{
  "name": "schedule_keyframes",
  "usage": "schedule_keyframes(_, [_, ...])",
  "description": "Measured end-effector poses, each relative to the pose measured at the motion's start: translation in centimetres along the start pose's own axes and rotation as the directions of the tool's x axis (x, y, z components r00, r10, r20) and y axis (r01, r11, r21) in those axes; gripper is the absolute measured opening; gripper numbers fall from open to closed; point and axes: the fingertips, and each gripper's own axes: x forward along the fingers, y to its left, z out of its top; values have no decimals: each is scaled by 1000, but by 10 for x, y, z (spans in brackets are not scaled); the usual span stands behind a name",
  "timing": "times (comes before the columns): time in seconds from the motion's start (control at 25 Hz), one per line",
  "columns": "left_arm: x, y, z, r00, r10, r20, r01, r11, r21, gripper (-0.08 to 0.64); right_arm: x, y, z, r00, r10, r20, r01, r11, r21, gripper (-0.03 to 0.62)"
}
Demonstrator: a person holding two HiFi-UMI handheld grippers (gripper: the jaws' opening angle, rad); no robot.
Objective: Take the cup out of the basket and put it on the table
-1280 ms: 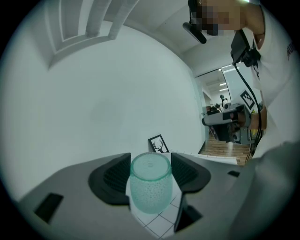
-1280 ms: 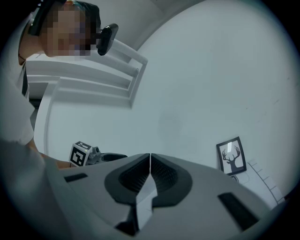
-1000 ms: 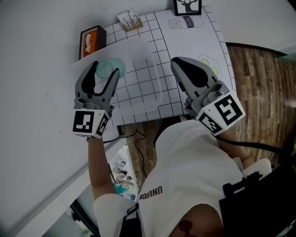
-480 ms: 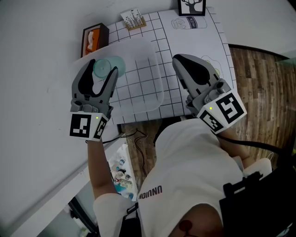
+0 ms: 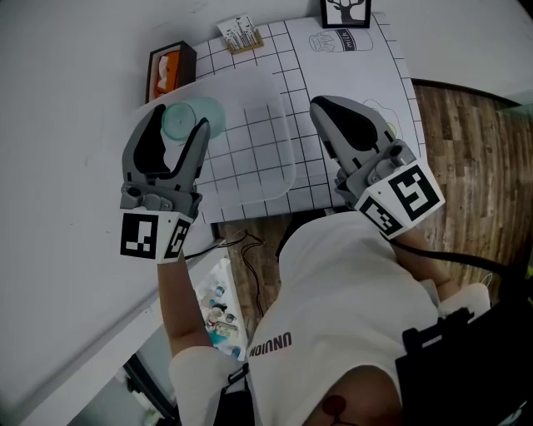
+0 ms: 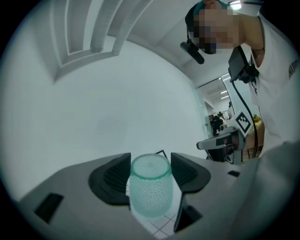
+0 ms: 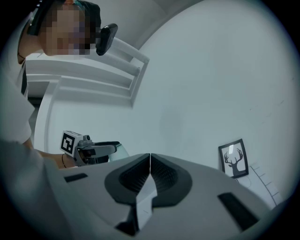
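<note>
A translucent teal cup (image 5: 190,119) with a dimpled wall (image 6: 150,190) sits between the pads of my left gripper (image 5: 181,121), which is shut on it (image 6: 150,169). The cup hangs over the left rim of the clear plastic basket (image 5: 289,166), which rests on the white grid-patterned table (image 5: 321,71). My right gripper (image 5: 321,106) is shut with nothing in it, its pads pressed together (image 7: 150,161). It hovers just right of the basket, over the table's front right part.
A dark box with an orange front (image 5: 169,66) stands at the table's far left. A small card stand (image 5: 241,35) and a framed deer picture (image 5: 346,12) stand at the back. The deer picture (image 7: 233,159) also shows to the right. Wooden floor (image 5: 466,141) lies right of the table.
My left gripper has risen toward the head camera and shifted slightly left with the cup in it. The right gripper has barely moved.
</note>
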Motion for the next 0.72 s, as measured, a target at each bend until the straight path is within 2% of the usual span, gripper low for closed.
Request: schedule_keyframes(0.72, [-11, -4, 24, 998, 3, 62, -2, 1000, -16, 278, 0, 1, -5, 1000, -7, -25, 7, 1000, -16, 18])
